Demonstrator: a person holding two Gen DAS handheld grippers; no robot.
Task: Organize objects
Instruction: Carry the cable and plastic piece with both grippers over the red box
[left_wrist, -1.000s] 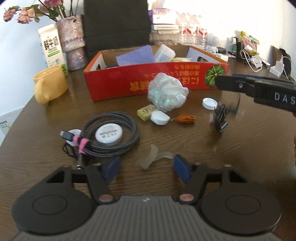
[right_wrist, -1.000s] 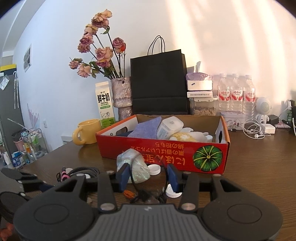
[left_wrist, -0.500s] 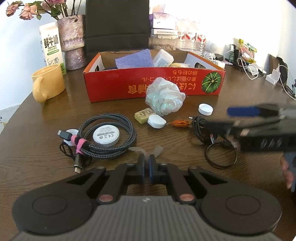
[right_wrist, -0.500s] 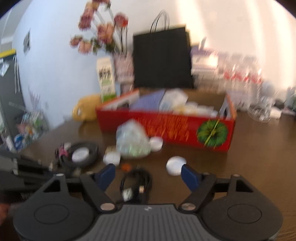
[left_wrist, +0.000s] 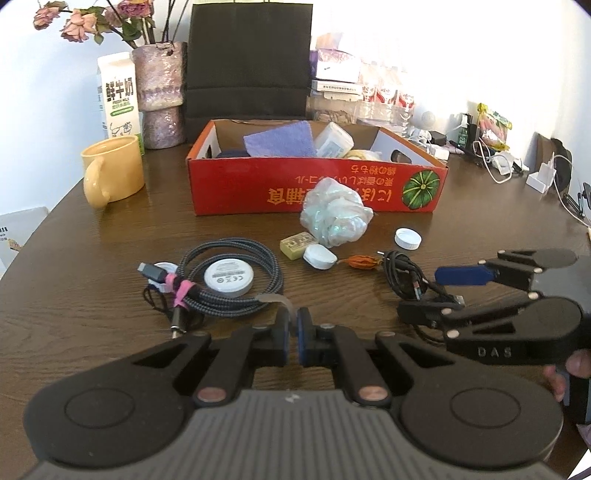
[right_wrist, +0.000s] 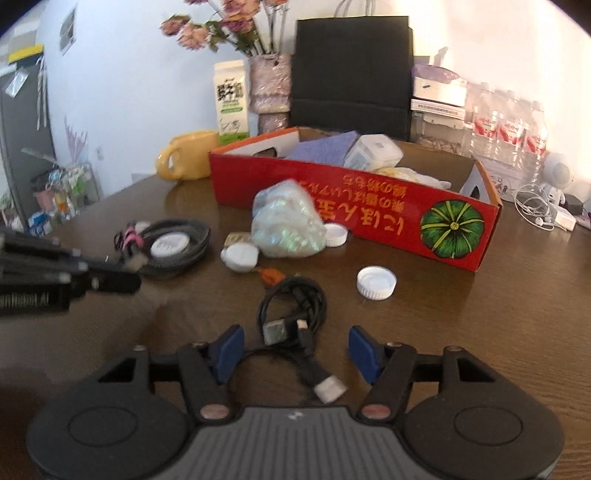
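Black cable (right_wrist: 295, 314), loosely coiled, lies on the wooden counter (right_wrist: 480, 332) directly ahead of the right tool (right_wrist: 295, 350), between its wide-open blue pads (right_wrist: 231, 347), not touching them. One white plug end reaches back toward the tool body. A white cap (right_wrist: 376, 282) sits ahead to the right. The left tool (left_wrist: 292, 328) is closed on a thin translucent strip (left_wrist: 277, 299), just behind the braided cable coil (left_wrist: 229, 284).

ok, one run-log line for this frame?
left claw: shut on clear plastic strip | right claw: open, over black cable | red box: behind, partly filled
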